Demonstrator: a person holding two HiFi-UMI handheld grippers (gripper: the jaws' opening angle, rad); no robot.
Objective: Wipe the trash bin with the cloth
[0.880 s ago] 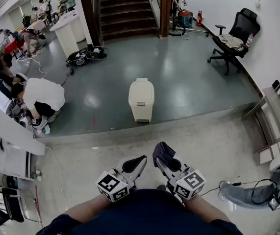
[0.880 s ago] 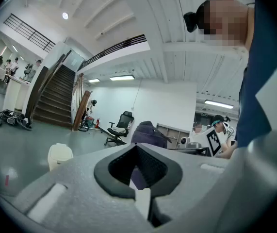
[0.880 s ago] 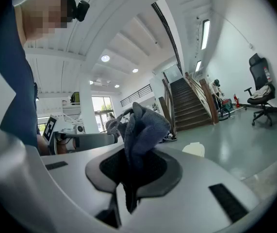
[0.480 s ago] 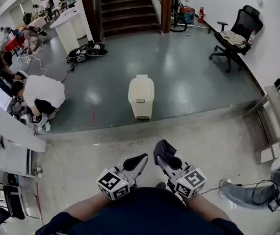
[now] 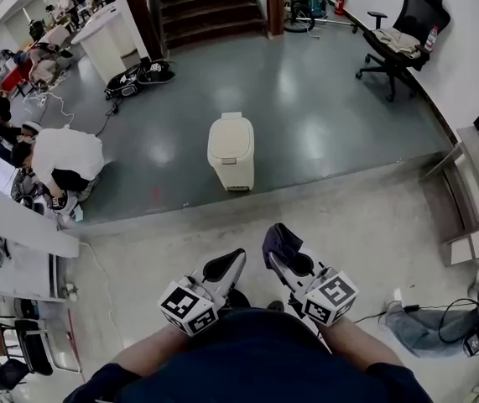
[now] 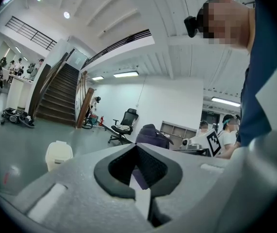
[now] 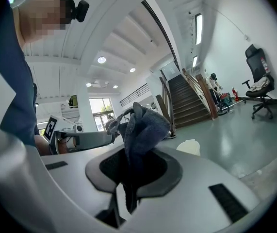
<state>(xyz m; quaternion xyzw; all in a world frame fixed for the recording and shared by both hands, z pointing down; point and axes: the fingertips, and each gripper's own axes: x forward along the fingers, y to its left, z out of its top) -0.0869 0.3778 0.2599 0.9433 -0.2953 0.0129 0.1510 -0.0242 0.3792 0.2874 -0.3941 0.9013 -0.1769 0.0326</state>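
Note:
A cream trash bin (image 5: 231,150) with a closed lid stands on the grey-green floor some way ahead of me; it also shows small in the left gripper view (image 6: 58,154) and in the right gripper view (image 7: 189,146). My right gripper (image 5: 279,243) is shut on a dark blue-grey cloth (image 5: 282,243), which bunches above the jaws (image 7: 140,125). My left gripper (image 5: 224,265) is shut with nothing in it. Both are held close to my body, well short of the bin.
A raised concrete step edge (image 5: 247,201) runs between me and the bin. A person in white (image 5: 63,159) crouches at the left. A black office chair (image 5: 401,36) stands at the back right, stairs (image 5: 201,2) behind. Cables and a shoe (image 5: 436,326) lie at the right.
The view has shifted forward slightly, so the bin sits a little higher and to the left. Both grippers keep their hold and pose near my body.

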